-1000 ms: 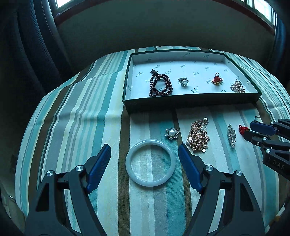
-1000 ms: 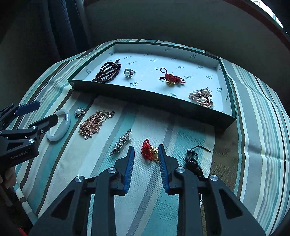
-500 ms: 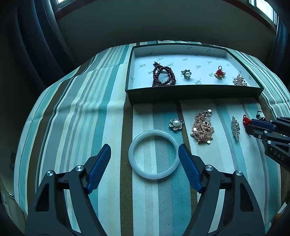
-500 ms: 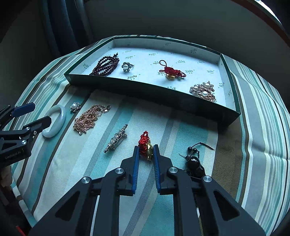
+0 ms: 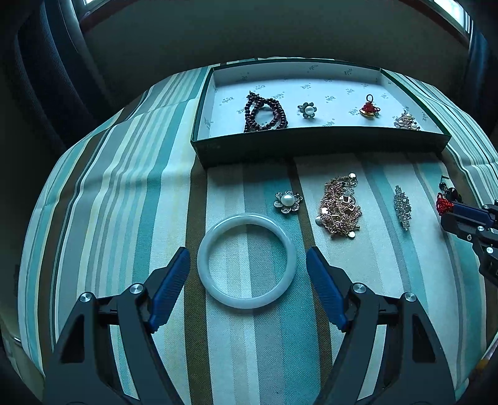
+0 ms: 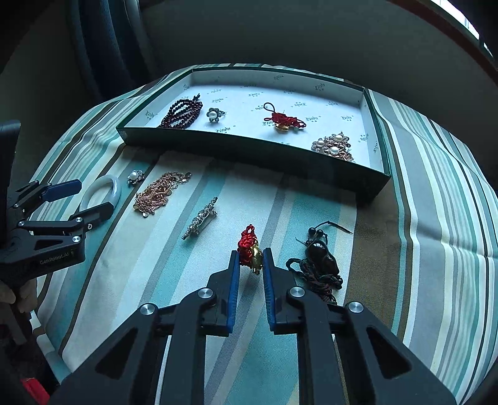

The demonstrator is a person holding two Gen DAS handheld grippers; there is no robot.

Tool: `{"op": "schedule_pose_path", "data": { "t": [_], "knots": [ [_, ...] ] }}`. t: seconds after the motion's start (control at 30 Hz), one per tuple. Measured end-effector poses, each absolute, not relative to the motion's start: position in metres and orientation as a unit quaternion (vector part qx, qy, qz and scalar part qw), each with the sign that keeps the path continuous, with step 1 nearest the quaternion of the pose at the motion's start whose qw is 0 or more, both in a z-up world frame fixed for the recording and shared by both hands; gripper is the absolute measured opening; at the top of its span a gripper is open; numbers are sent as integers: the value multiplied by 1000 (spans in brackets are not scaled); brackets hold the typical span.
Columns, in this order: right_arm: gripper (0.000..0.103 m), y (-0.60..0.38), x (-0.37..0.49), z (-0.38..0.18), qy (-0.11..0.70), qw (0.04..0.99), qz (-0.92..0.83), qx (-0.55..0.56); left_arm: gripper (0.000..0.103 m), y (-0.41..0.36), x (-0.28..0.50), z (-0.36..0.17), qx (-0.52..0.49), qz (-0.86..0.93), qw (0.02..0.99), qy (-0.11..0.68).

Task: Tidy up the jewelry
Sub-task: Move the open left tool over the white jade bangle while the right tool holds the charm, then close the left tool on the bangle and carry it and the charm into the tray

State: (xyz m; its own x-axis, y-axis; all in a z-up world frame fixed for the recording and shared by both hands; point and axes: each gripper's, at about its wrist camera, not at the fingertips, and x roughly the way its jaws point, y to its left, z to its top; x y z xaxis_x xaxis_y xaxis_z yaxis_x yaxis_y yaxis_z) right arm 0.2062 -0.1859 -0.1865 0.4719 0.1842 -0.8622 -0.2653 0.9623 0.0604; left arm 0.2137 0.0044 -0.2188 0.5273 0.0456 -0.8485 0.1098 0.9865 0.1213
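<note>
A teal-striped cloth (image 5: 130, 199) covers the surface; daylight enters through a window (image 6: 467, 21) above a dim wall (image 5: 249, 34).

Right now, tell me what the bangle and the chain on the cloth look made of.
Bangle: pale, milky, glossy ring with soft highlights, likely jade or glass; cannot tell which. Chain: fine rose-gold links that glint, so it looks like metal, maybe plated.

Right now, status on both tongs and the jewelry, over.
Right tongs shut on red knot charm, charm on the cloth. Left tongs open astride white bangle, no contact. Path to green box unobstructed.
</note>
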Motion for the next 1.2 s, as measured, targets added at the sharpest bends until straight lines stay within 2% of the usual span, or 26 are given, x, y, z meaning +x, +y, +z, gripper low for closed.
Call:
{"op": "schedule_pose_path", "data": {
  "t": [0.33,0.47,0.8,1.2],
  "knots": [
    [15,-186,202,-188,497,857,129,-42,77,9,218,-224,77,-16,870,486],
    [15,-186,202,-188,497,857,129,-42,70,12,218,-224,62,-28,869,489],
    [15,-187,201,-187,493,860,127,-39,70,13,213,-222,68,-25,873,483],
    [15,-190,206,-171,473,872,127,-25,70,2,214,-190,68,-37,890,448]
  ]
}}
